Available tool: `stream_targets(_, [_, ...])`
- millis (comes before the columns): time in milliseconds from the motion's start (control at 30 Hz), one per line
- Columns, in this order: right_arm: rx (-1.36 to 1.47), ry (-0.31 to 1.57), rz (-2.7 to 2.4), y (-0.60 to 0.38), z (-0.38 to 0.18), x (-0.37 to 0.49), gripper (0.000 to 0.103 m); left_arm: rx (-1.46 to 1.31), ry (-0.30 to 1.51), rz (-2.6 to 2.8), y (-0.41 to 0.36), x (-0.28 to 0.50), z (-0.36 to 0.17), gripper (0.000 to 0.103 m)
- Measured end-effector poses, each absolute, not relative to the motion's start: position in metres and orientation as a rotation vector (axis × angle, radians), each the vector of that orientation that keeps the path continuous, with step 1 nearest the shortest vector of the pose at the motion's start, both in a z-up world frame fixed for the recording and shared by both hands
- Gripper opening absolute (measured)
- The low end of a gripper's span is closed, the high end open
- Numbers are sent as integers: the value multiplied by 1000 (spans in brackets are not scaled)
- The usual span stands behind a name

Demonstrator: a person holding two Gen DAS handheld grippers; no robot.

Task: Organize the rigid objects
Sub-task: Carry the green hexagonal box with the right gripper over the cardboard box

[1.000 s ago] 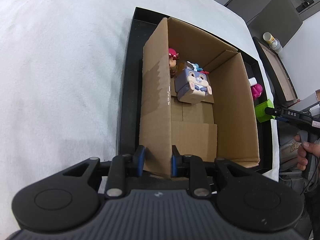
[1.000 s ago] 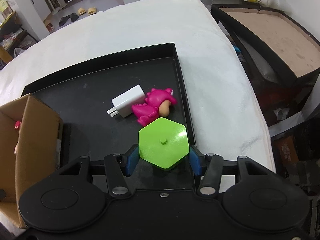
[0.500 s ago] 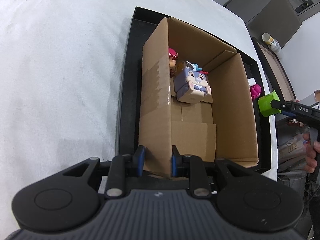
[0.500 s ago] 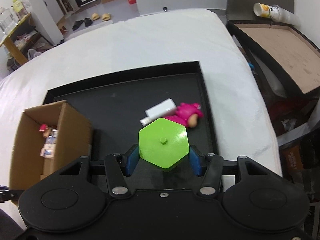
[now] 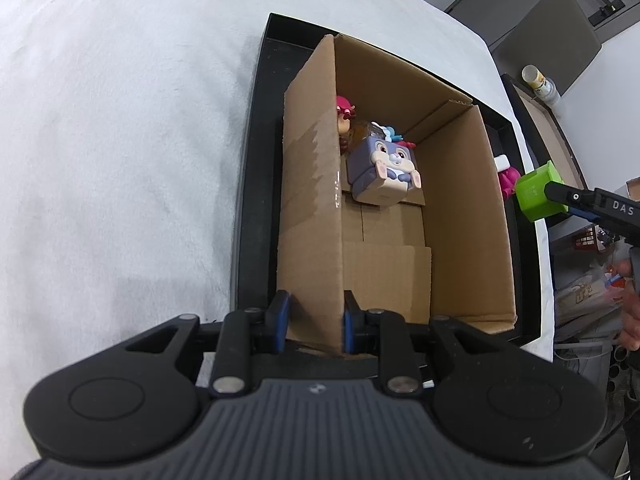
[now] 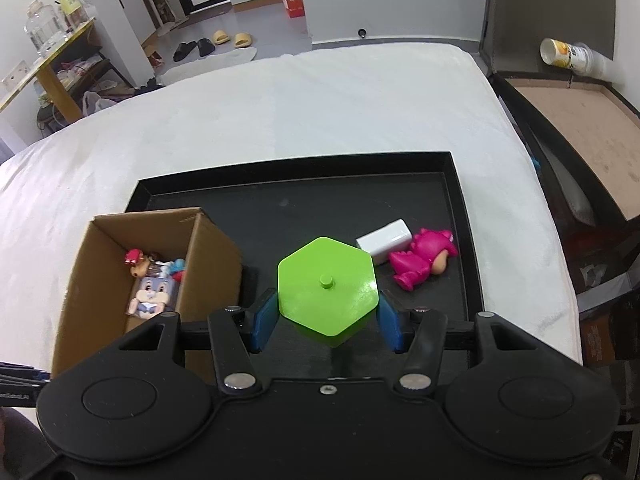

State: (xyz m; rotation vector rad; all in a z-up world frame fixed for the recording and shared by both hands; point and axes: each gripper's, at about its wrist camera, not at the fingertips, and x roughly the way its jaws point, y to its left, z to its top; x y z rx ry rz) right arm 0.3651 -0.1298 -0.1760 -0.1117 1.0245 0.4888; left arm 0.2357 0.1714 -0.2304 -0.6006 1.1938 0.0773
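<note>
Two grips: right gripper pinches green hexagonal block by opposite flat sides, lifted over black tray. Block looks rigid, light, smooth plastic, so could slip. Left gripper clamps cardboard box wall.

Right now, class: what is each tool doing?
Left tool: closed on the cardboard box wall.
Right tool: closed on the green block.
</note>
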Motion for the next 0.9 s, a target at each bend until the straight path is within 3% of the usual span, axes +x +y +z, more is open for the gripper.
stream_targets(900, [-25, 1007, 622, -58, -133, 329, 52, -619, 1167, 36, 172, 231, -229, 24])
